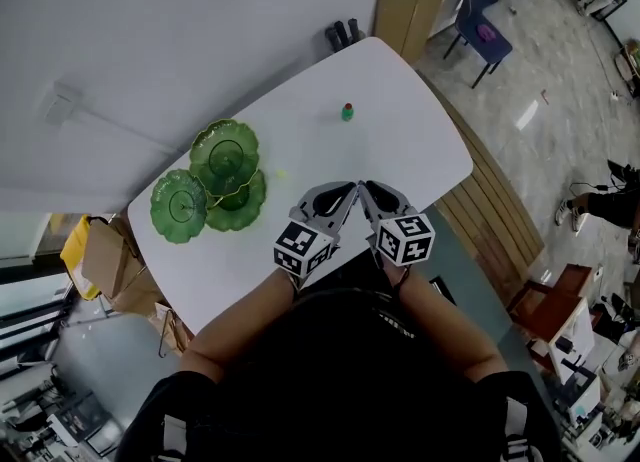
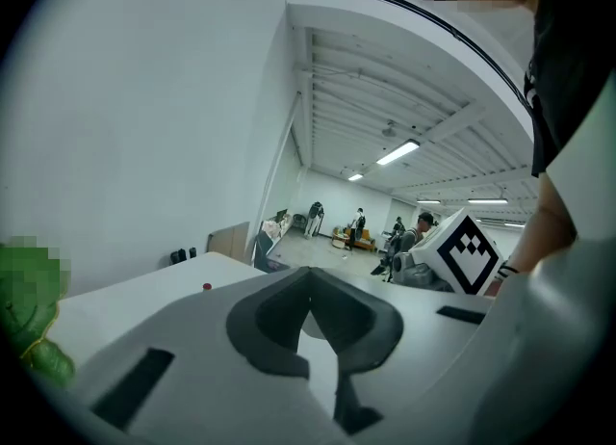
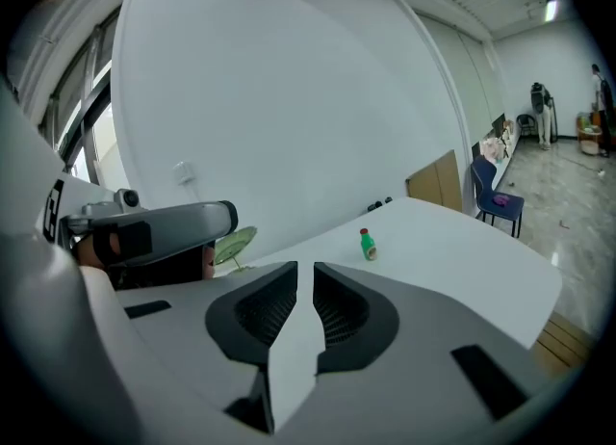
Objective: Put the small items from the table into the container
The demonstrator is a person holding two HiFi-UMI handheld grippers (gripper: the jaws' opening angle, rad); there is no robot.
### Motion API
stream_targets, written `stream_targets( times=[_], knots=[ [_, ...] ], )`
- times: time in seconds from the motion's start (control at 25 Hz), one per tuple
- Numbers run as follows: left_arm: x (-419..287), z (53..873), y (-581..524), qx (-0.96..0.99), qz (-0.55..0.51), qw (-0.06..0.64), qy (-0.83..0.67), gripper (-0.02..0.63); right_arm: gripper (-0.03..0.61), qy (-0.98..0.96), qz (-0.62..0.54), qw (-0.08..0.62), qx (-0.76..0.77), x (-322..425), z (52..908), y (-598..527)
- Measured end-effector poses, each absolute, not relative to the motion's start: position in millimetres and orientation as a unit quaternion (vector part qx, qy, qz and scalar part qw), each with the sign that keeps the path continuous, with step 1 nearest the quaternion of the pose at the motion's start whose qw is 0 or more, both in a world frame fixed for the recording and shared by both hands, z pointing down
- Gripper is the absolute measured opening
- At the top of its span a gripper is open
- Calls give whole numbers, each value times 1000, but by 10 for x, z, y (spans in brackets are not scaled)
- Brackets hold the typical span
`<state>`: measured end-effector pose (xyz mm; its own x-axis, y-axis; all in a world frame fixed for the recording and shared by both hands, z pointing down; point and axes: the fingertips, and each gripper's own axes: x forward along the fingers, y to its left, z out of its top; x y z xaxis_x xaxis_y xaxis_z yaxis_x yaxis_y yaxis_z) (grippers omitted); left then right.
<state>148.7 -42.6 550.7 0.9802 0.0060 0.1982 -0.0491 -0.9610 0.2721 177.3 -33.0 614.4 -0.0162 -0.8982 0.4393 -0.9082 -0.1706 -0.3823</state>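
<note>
Right gripper view shows green bottle (image 3: 367, 244); left, perhaps its cap (image 2: 206, 287).

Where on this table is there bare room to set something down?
Bare: the table from the green bottle back to the left gripper and right gripper, and rightward to its edge. Crowded: the left, where green dishes stack with a small yellowish piece beside them.
</note>
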Motion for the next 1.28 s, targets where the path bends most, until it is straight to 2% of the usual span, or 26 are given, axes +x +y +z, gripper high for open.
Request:
stream_targets(
  times=[0.28,0.44,0.88,1.28],
  knots=[
    [1606,5893,-467,979,124,162,-19,8,118,-613,368,36,698,1959,6867,-329],
    [1640,6138,-551,975,139,172,-28,9,137,-603,390,54,694,1966,7214,-364],
    [1610,6634,-580,962,184,199,-43,8,157,-570,442,108,684,1946,8027,-360],
    [1550,6829,-686,954,199,217,-61,8,166,-564,464,146,668,1868,8351,-419]
  ],
)
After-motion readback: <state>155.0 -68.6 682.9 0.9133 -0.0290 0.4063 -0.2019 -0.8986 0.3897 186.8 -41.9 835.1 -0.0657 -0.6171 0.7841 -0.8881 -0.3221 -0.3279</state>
